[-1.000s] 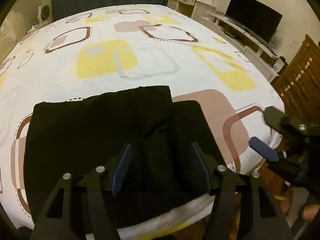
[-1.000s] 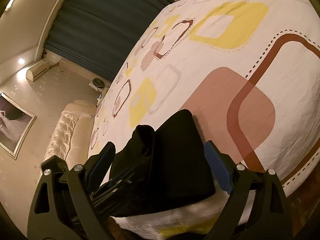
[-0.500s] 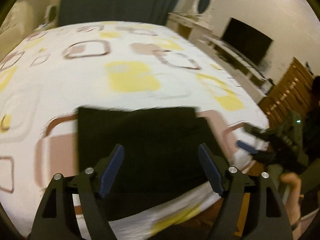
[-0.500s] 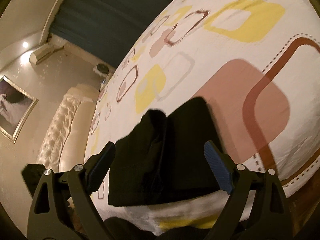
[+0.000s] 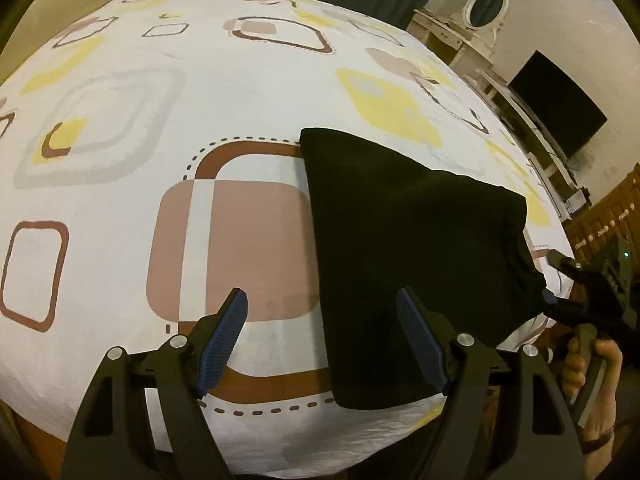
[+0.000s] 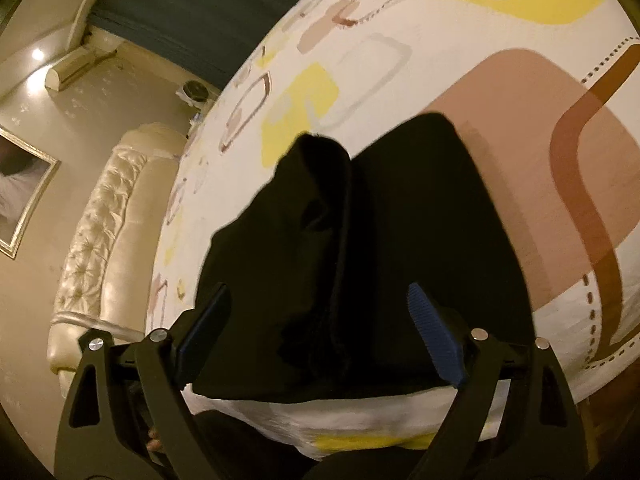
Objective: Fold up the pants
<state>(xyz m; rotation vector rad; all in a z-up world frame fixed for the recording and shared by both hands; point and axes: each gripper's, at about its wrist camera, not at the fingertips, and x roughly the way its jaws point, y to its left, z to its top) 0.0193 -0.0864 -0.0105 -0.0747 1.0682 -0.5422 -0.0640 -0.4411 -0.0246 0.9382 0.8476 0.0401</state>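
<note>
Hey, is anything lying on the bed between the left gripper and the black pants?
Nothing visible. The left gripper hangs open over bare patterned bedsheet, and the pants' near left edge already lies between its fingers.

Your black pants (image 6: 360, 260) run under the right tongs (image 6: 320, 340) at 6 o'clock in the right wrist view, so their near hem is hidden from you. In the left wrist view your right hand (image 5: 592, 368) is cut off at the 4 o'clock edge. The framed picture (image 6: 20, 196) at 9 o'clock is cropped and blurred.
</note>
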